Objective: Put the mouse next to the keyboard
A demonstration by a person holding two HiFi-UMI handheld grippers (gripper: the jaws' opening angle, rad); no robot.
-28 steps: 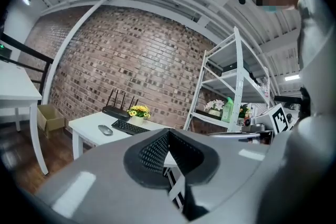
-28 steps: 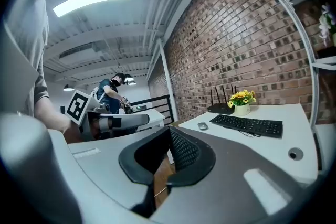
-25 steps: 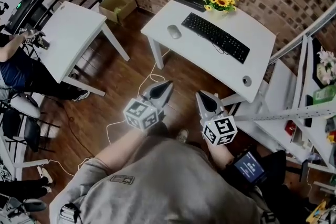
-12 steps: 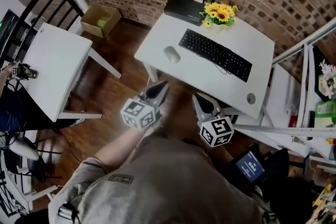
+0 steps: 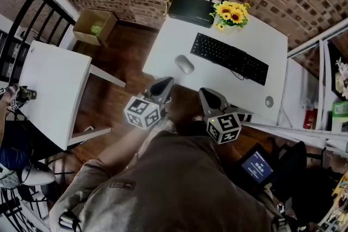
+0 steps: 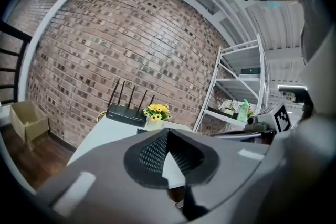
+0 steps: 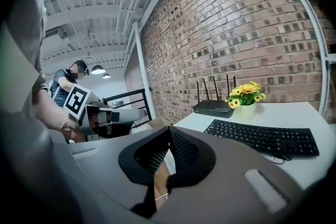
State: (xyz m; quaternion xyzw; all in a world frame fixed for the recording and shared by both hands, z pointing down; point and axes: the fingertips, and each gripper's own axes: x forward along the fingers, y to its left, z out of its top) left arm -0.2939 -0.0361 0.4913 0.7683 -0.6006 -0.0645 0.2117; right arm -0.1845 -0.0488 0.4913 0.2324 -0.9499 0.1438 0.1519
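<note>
The person has stepped up to the tabletop [image 5: 168, 35]. A moment ago it lay well ahead of both claws; now its near edge sits right at their tips.

The left claw [image 5: 165, 84] hangs by the near-left corner with its jaws together and nothing between them. Through its own camera I see only the bare white top past the tips.

The mouse [image 5: 184, 64] has not shifted. It lies where it lay, on the left part of the tabletop toward the near edge, untouched, just beyond the left claw and apart from the keyboard's left end.

The right claw [image 5: 206, 95] is also closed and empty. It is level with its partner, at the near edge farther along.

The keyboard [image 5: 232, 58] stays across the middle, running slantwise toward the right edge.

So only the person's position has changed, and I take the walk-up to be over while the real work hasn't started. The left claw looks best placed for the mouse. It would have to open before it could take the mouse, which then needs carrying the short way right to the keyboard.
</note>
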